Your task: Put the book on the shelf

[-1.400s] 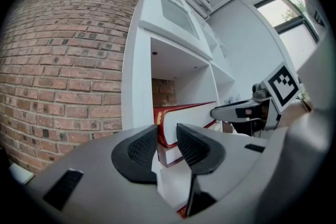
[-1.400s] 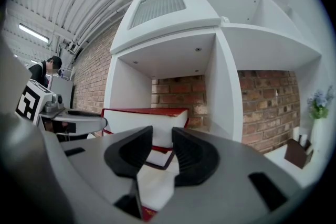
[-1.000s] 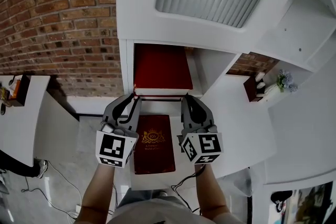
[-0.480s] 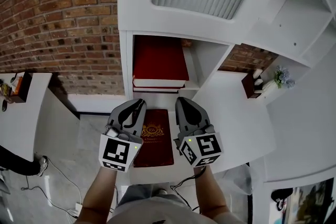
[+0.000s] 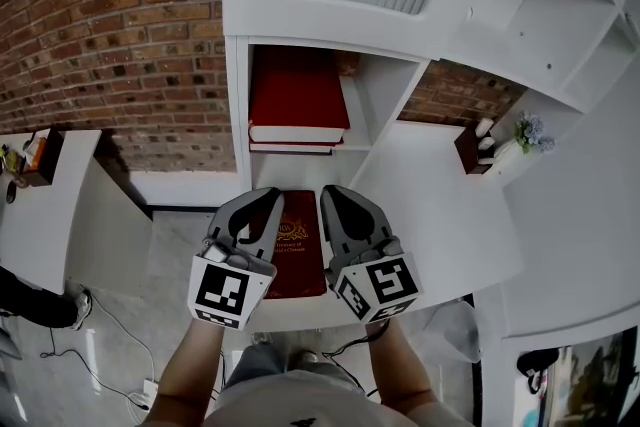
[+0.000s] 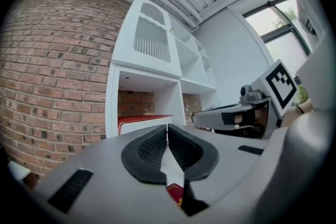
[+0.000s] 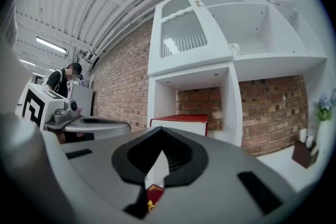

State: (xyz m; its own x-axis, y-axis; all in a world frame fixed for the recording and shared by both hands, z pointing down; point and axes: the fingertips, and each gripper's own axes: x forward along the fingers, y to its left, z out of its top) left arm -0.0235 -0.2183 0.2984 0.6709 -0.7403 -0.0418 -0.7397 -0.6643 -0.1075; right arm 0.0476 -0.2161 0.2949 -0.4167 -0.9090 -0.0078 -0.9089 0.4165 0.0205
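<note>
A brick wall [image 5: 110, 35] is running behind a white shelf unit [image 5: 300, 20], and a white worktop [image 5: 440, 205] is stretching out from the foot of it. The book [image 5: 298, 253], dark red with gold print on its cover, is lying flat and face up on the worktop just in front of the open cubby. Its long axis is pointing straight from the person toward the shelf, and the gold print is sitting in the half nearer the shelf. The left gripper [image 5: 262, 200] is hovering over the book's left long edge, its fingers closing together with nothing between them. The right gripper [image 5: 335, 197] is hovering over the right long edge with its fingers pressed together, also empty. From each gripper view a sliver of the red cover is showing below the fingers. Inside the cubby a stack of red books [image 5: 297, 95] is already lying flat and filling its lower part, with open space above. Off to the right on the worktop, well apart from the book, a small brown holder [image 5: 470, 155] and a sprig of flowers [image 5: 530, 130] are standing.
</note>
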